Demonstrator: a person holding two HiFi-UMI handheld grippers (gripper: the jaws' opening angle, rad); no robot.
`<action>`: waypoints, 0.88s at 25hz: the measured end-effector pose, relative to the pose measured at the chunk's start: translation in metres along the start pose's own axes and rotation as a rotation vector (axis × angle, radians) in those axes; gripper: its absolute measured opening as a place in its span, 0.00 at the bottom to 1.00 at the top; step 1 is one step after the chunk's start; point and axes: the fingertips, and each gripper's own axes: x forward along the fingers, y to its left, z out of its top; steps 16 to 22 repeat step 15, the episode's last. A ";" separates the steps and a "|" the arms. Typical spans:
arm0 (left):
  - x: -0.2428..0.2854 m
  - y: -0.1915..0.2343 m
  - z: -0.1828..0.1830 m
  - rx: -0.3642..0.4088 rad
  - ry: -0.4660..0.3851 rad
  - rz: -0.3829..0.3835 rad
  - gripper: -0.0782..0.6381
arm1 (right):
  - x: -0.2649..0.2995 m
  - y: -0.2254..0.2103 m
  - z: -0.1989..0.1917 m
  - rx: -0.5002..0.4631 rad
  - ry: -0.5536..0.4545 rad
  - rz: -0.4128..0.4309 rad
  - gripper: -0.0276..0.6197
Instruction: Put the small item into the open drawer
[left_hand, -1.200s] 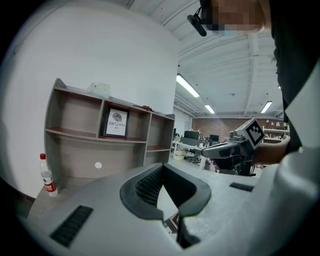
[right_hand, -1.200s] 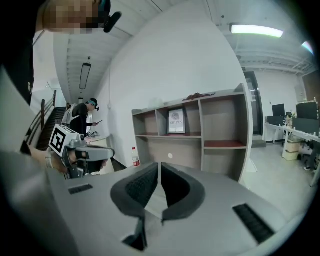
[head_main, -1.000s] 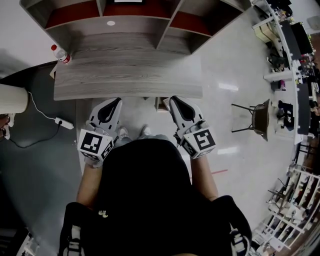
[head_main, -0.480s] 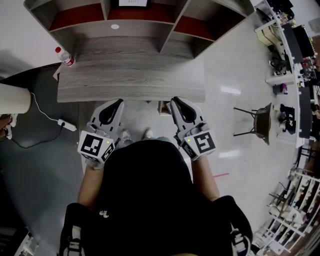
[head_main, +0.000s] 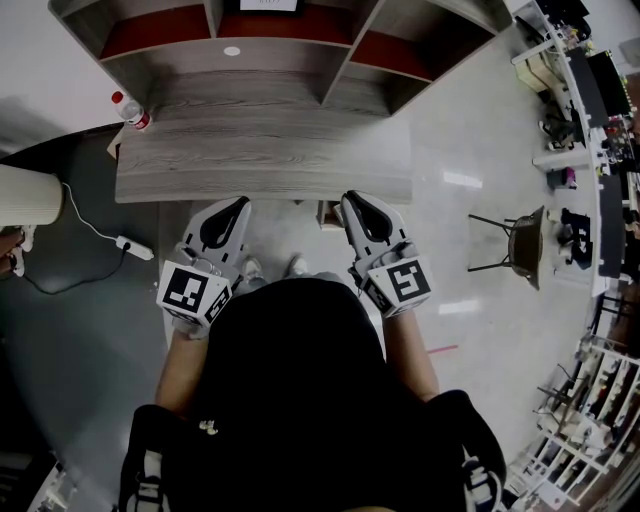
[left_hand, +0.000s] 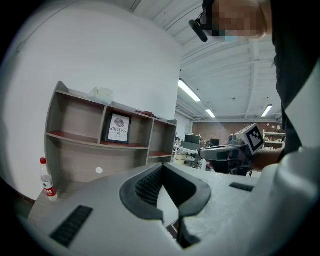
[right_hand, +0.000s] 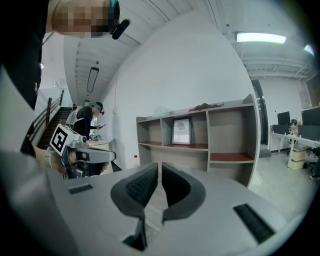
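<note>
A small white round item (head_main: 232, 50) lies on the grey wooden desk (head_main: 260, 150), near the back under the shelves; in the left gripper view the item (left_hand: 99, 170) shows against the desk's back panel. I see no open drawer in any view. My left gripper (head_main: 236, 205) and right gripper (head_main: 352, 200) hang side by side just in front of the desk's near edge, close to my body. Both are shut with nothing between the pads. The left gripper view shows its jaws (left_hand: 162, 166) meeting at the tips, and the right gripper view shows the same (right_hand: 160, 164).
A plastic bottle with a red cap (head_main: 128, 110) stands at the desk's left end. A framed picture (left_hand: 118, 128) sits in the middle shelf bay. A power strip (head_main: 130, 247) lies on the floor at left, a chair (head_main: 520, 235) stands at right. Another person (right_hand: 87, 122) stands far off.
The head camera has shifted a little, so the desk sits slightly lower in view. Both grippers stay shut in the same place.
</note>
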 end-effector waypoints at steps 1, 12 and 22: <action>0.000 0.000 -0.001 0.002 -0.002 -0.001 0.11 | 0.001 0.000 -0.001 0.001 0.000 0.000 0.09; -0.004 -0.009 0.002 0.025 0.002 -0.008 0.11 | -0.003 0.006 -0.005 -0.006 0.004 0.007 0.08; -0.004 -0.010 0.003 0.029 0.004 -0.008 0.11 | -0.003 0.007 -0.005 -0.009 0.008 0.010 0.08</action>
